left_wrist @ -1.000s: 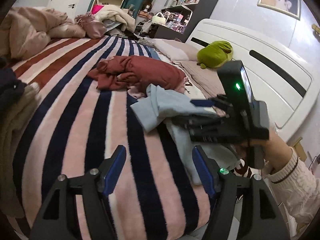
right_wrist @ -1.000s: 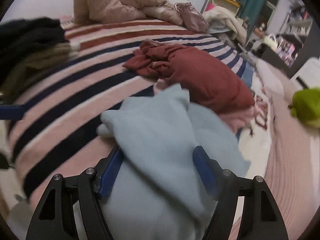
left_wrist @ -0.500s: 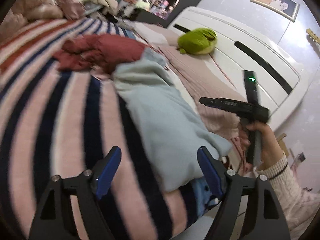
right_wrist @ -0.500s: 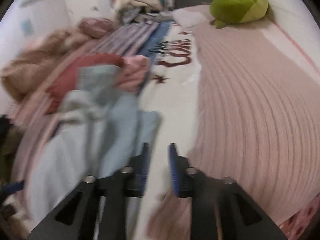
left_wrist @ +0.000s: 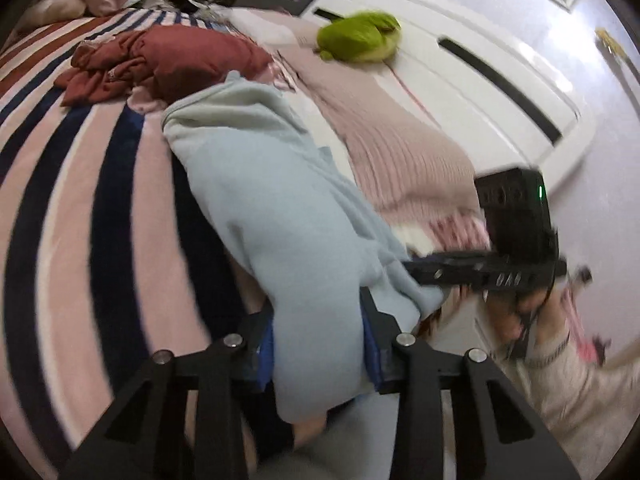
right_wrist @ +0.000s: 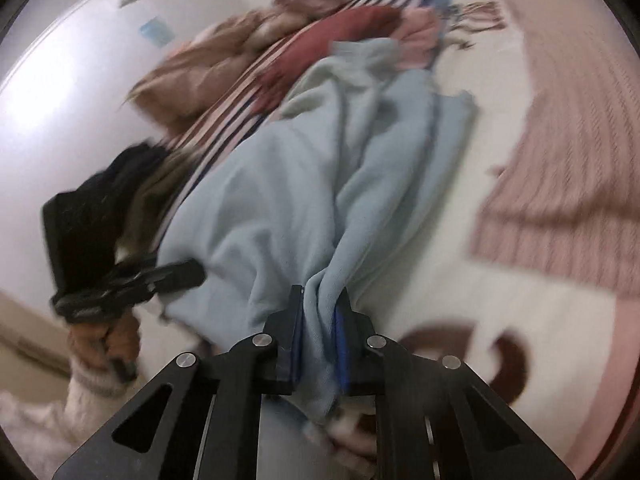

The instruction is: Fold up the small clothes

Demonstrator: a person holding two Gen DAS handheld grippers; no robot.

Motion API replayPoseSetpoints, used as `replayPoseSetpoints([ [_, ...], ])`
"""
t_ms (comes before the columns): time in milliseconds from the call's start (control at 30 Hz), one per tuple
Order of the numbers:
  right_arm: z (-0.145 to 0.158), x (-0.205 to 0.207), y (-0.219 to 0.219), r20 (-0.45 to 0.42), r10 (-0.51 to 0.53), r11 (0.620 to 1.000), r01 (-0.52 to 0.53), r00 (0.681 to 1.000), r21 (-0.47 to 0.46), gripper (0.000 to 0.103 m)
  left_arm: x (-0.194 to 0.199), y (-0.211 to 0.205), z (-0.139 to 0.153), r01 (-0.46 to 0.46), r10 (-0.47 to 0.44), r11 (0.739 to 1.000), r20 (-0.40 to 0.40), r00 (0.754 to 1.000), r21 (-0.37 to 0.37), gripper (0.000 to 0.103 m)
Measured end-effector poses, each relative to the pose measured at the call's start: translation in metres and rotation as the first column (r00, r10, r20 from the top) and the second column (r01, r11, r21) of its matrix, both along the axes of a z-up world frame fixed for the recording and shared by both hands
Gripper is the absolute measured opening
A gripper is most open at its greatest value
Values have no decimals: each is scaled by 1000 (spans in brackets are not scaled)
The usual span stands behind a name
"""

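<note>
The light blue garment point(left_wrist: 280, 208) lies stretched along the near edge of the bed, across the striped blanket point(left_wrist: 80, 184) and a white sheet point(right_wrist: 472, 240), with its lower end gathered toward both grippers. What kind of garment it is cannot be told, because it is bunched and partly blurred.

The left gripper point(left_wrist: 318, 344) has a thick fold of this garment between its blue pads, and its jaws are closing; the cloth fills the gap and touches both pads. The fingertips themselves are hidden behind the fabric.

The right gripper point(right_wrist: 318, 320) is closing too and already pinches a narrow bunch of the same garment, with the pads pressed on the cloth from both sides. In the left wrist view only the side of this gripper shows, and its tips are buried in the fabric.

Behind the garment lies a crumpled dark red garment point(left_wrist: 160, 60), half covered at its near edge. A green plush toy point(left_wrist: 360, 36) rests on the pink knitted blanket point(left_wrist: 392, 140) near the white headboard point(left_wrist: 480, 76). The person's hands are mostly cut off and blurred.
</note>
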State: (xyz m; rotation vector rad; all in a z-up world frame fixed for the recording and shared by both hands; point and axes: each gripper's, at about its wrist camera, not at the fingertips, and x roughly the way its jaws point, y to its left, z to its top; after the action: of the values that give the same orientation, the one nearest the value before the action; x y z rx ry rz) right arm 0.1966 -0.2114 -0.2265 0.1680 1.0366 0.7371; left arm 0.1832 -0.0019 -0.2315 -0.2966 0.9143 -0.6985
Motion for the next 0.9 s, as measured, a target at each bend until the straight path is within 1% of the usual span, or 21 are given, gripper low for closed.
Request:
replayPoseSetpoints([
  [33,1,-5,3,-16,39,999,-39,999,-16,14,-3,1,-2,13,-13,1000,-9,1000,18,39],
  [67,5,-3,7,0,48,998,-48,999,-52,22,-5,5,-2,14,-14,999,-8,1000,34,45],
  [100,12,-2,9,40,42,995,-38,998,-93,30,-7,10,0,-4,4,999,3,1000,35,54],
  [133,24,2,11,109,23,990,-7,994,-138,48,-6,14,2,-16,16,1000,5,1000,25,59],
  [167,34,10,13,167,4,988,22,986,-152,54,-5,18,5,-34,34,999,11,999,14,64],
  [200,45,21,16,215,-18,990,48,976,-136,54,-3,23,10,-64,64,998,24,998,2,64],
  [267,56,48,23,234,-55,994,77,971,-82,54,0,28,16,-106,106,994,34,994,-16,66],
  [300,58,64,30,245,-73,993,93,967,-71,54,2,30,18,-122,123,992,37,992,-25,66],
  [333,58,80,39,253,-85,991,109,964,-80,54,2,32,20,-135,136,990,39,990,-34,66],
  [400,51,110,62,270,-92,982,133,959,-137,54,2,33,22,-145,147,988,42,988,-46,66],
  [433,45,121,73,265,-78,979,125,961,-163,53,0,34,22,-148,151,988,43,988,-51,66],
  [467,38,131,84,236,-60,980,103,970,-173,41,0,35,22,-150,152,987,40,988,-55,67],
  [500,32,139,88,206,-44,982,80,978,-170,25,-1,36,20,-153,155,987,34,987,-57,67],
  [533,25,141,94,170,-21,985,50,985,-168,5,-1,39,19,-155,157,986,29,987,-55,67],
  [567,22,138,98,168,-6,983,36,986,-179,2,0,39,17,-155,157,987,24,987,-50,67],
  [633,28,124,93,236,-28,976,77,971,-203,2,-2,42,12,-149,150,988,17,988,-46,67],
  [733,44,110,63,267,-119,979,158,956,-129,2,0,38,8,-116,116,992,7,993,-58,67],
  [767,48,108,55,271,-135,978,171,953,-116,2,1,36,7,-101,102,993,9,995,-64,67],
  [833,57,105,33,286,-178,972,214,942,-99,2,3,28,5,-73,74,995,4,997,-68,67],
  [900,57,109,19,282,-212,962,251,936,-107,2,6,21,2,-56,56,995,-3,998,-79,72],
])
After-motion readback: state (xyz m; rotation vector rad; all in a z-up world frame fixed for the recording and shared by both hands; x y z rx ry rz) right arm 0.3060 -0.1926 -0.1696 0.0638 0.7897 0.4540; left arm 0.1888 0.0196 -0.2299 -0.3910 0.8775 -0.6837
